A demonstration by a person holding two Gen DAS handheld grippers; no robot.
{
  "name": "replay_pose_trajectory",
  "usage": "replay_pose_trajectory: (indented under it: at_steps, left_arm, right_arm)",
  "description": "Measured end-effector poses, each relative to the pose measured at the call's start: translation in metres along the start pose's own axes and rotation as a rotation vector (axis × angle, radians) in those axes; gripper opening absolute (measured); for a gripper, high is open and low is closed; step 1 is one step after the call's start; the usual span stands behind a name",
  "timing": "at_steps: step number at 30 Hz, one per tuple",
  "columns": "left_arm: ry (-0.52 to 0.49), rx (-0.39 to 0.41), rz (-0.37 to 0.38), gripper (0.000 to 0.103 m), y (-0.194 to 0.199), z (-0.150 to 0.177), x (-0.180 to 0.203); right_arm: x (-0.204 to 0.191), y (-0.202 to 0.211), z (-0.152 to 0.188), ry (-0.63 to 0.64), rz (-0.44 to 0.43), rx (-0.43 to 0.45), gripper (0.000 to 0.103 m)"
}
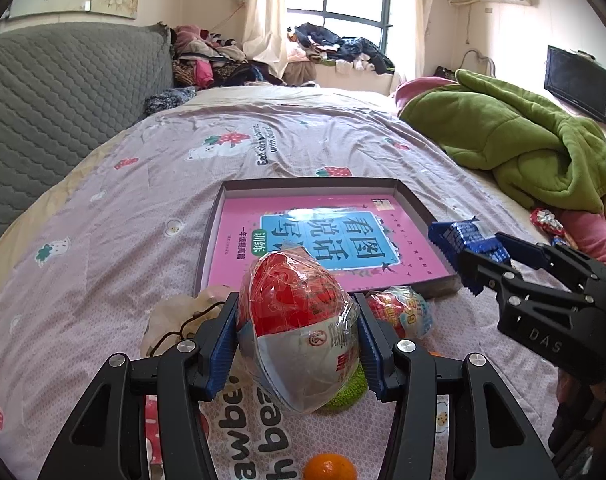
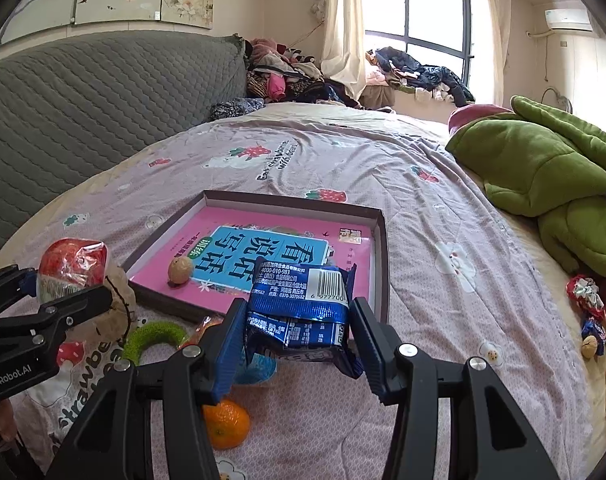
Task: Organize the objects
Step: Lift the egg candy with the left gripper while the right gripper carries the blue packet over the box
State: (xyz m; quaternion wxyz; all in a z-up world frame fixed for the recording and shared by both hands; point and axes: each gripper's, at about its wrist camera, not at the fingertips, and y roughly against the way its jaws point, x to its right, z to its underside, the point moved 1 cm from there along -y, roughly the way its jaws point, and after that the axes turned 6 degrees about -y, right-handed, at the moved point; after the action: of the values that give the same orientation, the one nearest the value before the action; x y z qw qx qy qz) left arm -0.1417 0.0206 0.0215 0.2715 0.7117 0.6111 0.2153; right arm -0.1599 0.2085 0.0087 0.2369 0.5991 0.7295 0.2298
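Left tongs (image 1: 299,350) pinch a red-and-white wrapped egg (image 1: 299,332); right tongs (image 2: 297,340) — marked, seemingly, "DAS" — pinch a blue barcoded packet (image 2: 303,308).

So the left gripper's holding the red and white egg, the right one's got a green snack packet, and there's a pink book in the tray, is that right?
Not quite: the snack packet in the right gripper is blue, not green, as the right wrist view shows. The rest holds: the left gripper grips the red and white egg, and the pink book lies in the tray.
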Motion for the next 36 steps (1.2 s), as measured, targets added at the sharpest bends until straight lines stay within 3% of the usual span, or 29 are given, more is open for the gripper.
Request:
replay_pose_trajectory:
  at_steps: [36]
  left_arm:
    - [-0.005,0.04,-0.106,0.055,-0.009,-0.074,-0.004]
  right_arm:
    - [0.002,0.026,-0.065,0.039,-0.077,0.136,0.052]
